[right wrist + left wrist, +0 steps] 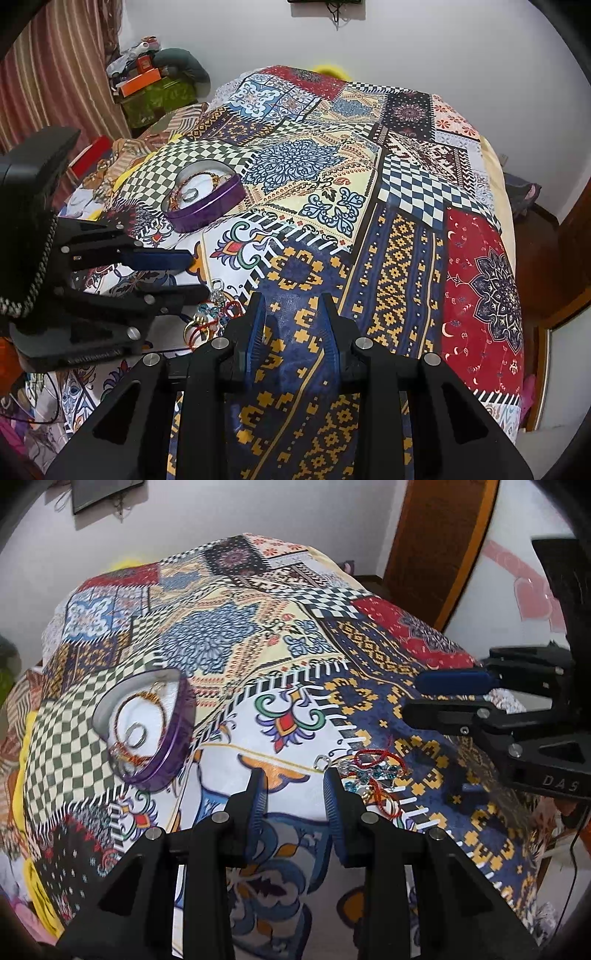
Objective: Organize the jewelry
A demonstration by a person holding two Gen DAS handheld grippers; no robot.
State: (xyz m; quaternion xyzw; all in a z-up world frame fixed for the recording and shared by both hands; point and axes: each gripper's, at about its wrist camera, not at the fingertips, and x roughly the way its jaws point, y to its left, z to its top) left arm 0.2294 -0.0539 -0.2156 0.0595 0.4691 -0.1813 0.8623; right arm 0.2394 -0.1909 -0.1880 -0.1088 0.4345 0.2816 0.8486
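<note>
The jewelry pile [373, 775] is a small tangle lying on the patterned bedspread [229, 635], just at the tip of the left hand-held gripper [293, 775] and a little to its right; in the right wrist view the same heap [214, 314] sits low at the left, beside the left tool's fingers. It should handle as light, loose and snag-prone: thin red thread [371, 757] loops through pieces set with turquoise-blue stones, with small silvery metal parts and a ring-like link at the near edge, so lifting one strand will likely drag the others along. The soft cloth beneath gives way, so pinching low risks catching fabric; the better hold looks to be one of the stiffer stone-set pieces, or a raised thread loop, rather than the whole knot. Both tools have their jaws apart and hold nothing: the left frames bare cloth beside the heap, the right hand-held gripper [293, 299] hangs over the navy and gold patch. The purple heart-shaped tin [147, 727] lies well apart to the left, open, already holding a beaded bracelet and a ring on its white lining.
</note>
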